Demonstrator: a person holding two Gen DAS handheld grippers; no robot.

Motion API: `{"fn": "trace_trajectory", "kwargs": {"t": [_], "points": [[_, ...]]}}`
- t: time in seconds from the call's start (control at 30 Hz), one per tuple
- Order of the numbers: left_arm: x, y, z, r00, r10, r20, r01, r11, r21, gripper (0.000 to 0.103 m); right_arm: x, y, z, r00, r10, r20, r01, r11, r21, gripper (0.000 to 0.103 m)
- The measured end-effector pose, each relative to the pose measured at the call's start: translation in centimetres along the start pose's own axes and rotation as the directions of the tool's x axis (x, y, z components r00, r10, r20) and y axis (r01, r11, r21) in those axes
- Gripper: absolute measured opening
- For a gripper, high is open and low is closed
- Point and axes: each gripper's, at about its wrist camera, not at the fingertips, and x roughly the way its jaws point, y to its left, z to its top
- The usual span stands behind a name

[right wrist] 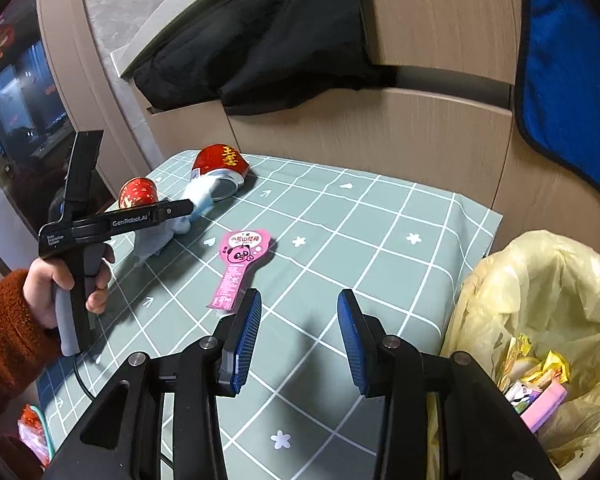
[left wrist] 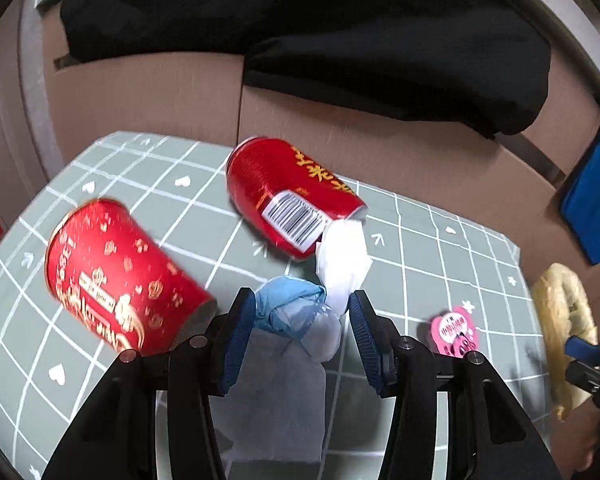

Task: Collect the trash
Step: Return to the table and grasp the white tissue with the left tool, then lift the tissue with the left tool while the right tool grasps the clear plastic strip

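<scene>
My left gripper (left wrist: 302, 306) has its jaws wide around a crumpled blue and white tissue wad (left wrist: 296, 312), without squeezing it. The wad lies on the green checked tablecloth (left wrist: 440, 264). A red can (left wrist: 292, 192) lies on its side just beyond it, and a red paper cup (left wrist: 116, 276) lies to the left. My right gripper (right wrist: 298, 312) is open and empty above the cloth. A pink panda wrapper (right wrist: 240, 264) lies just ahead of it on the left; it also shows in the left wrist view (left wrist: 454, 330). The left gripper (right wrist: 192, 210) shows at the tissue (right wrist: 198, 200).
A bin with a yellow bag (right wrist: 540, 304) holding several wrappers stands at the table's right edge. Wooden cabinets (right wrist: 420, 140) with a black cloth (right wrist: 268, 48) and a blue cloth (right wrist: 572, 80) stand behind the table. Red packaging (right wrist: 32, 432) lies low on the left.
</scene>
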Motion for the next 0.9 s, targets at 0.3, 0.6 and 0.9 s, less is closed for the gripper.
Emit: {"fn": "trace_trajectory", "kwargs": {"t": [0.3,0.6,0.9], "points": [[-0.1,0.3,-0.7,0.999,0.042,-0.034,-0.041,0.999,0.024,0.050,0.2,1.3,0.0,1.000,0.019,-0.004,-0.019,1.000,-0.022,0.038],[-4.0,0.3,-3.3,0.999,-0.014,-0.035,0.011,0.995,-0.100,0.045,0.5,2.2,0.4,1.000,0.003,-0.018,-0.004,0.997,-0.071,0.038],[-10.4,-1.2,-7.0,0.999,-0.028,0.016,0.030,0.990,-0.141,0.045,4.9,5.5,2.3,0.997,0.008,-0.073,-0.022,0.981,-0.192,0.041]]}}
